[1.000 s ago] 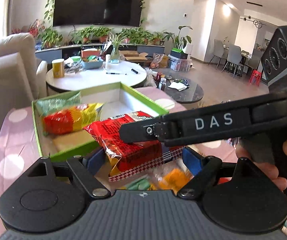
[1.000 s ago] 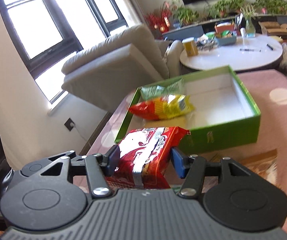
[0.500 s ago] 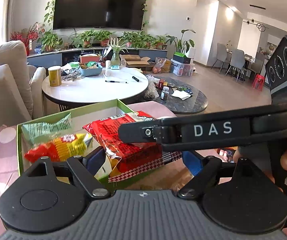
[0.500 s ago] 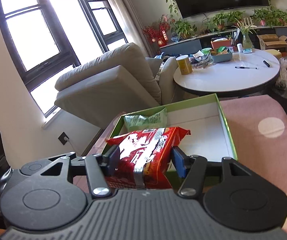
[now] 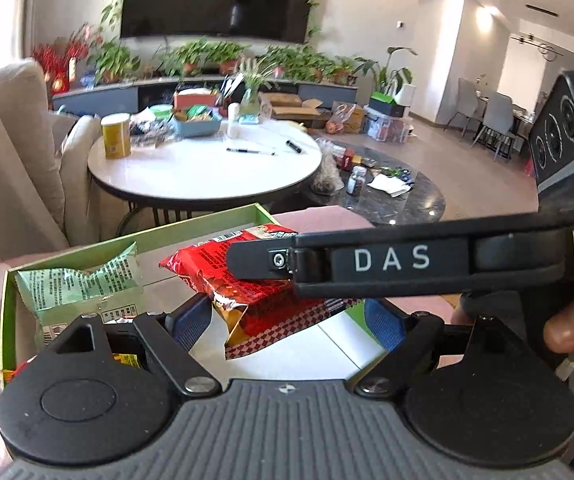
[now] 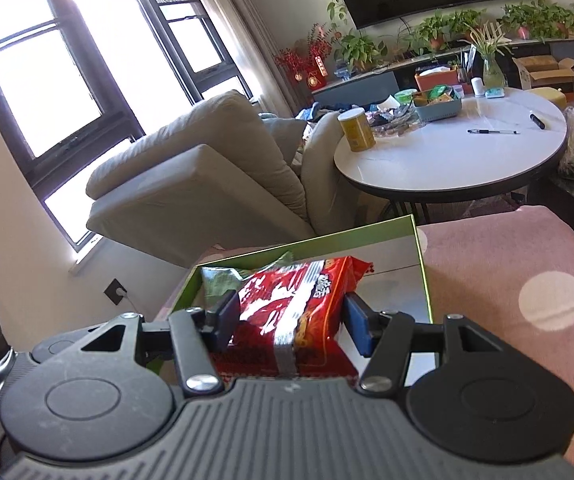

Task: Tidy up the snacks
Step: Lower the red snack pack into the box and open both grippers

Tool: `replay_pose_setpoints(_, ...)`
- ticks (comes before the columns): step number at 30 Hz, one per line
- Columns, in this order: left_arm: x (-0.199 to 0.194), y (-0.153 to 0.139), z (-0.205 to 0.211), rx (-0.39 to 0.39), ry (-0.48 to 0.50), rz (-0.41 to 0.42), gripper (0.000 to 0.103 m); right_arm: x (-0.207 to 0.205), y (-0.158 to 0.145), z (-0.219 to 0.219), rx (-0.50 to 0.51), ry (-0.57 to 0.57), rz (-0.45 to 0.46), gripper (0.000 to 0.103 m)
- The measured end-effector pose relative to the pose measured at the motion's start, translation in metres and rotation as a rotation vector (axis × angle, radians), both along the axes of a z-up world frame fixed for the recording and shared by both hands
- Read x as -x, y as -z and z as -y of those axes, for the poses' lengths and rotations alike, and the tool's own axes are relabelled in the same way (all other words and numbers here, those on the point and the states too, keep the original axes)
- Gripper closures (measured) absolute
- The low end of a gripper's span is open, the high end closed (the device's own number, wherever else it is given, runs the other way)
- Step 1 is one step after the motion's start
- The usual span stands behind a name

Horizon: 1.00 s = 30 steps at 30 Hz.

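My right gripper (image 6: 289, 320) is shut on a red snack packet (image 6: 291, 304) and holds it over the open green box (image 6: 421, 256). In the left wrist view the same red packet (image 5: 215, 264) hangs above the box (image 5: 7, 320), with the right gripper's finger (image 5: 259, 260) marked DAS lying across it. My left gripper (image 5: 287, 320) is open and empty, just in front of the box. A pale green packet (image 5: 75, 288) lies in the box's left end and also shows in the right wrist view (image 6: 217, 280). A bit of an orange-yellow packet (image 5: 125, 360) shows behind my left finger.
The box sits on a pink cloth with pale dots (image 6: 527, 280). Beyond it stand a round white table (image 5: 207, 168) with a yellow can, a beige armchair (image 6: 207, 184) at the left, and a dark low table (image 5: 403, 200) at the right.
Both grippers have moved forward over the box; the red packet now hangs above its inside. The right gripper has kept its hold and the left has stayed open.
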State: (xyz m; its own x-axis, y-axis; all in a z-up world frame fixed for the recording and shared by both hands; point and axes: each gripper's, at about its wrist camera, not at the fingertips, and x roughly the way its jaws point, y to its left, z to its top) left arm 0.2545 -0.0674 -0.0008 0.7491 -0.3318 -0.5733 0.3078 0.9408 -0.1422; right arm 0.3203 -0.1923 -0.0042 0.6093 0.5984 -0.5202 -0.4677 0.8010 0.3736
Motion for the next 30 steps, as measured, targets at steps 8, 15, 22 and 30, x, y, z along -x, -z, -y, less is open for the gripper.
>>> replay_pose_setpoints(8,-0.03,0.02,-0.004,0.028,-0.037,-0.057,0.022,-0.023,0.019,0.001,0.006,-0.026,-0.031,0.025)
replay_pose_setpoints(15,-0.038,0.027,-0.005,0.027,-0.052,-0.062,0.022,-0.03,0.027,-0.001,-0.007,-0.007,-0.04,0.025)
replay_pose_setpoints(22,-0.043,0.03,-0.006,0.004,-0.086,-0.043,0.021,-0.038,0.03,-0.001,-0.011,0.018,-0.021,0.025)
replay_pose_setpoints(30,-0.038,0.027,-0.014,0.016,-0.12,-0.04,0.019,-0.034,0.026,0.004,0.004,0.045,0.022,0.025)
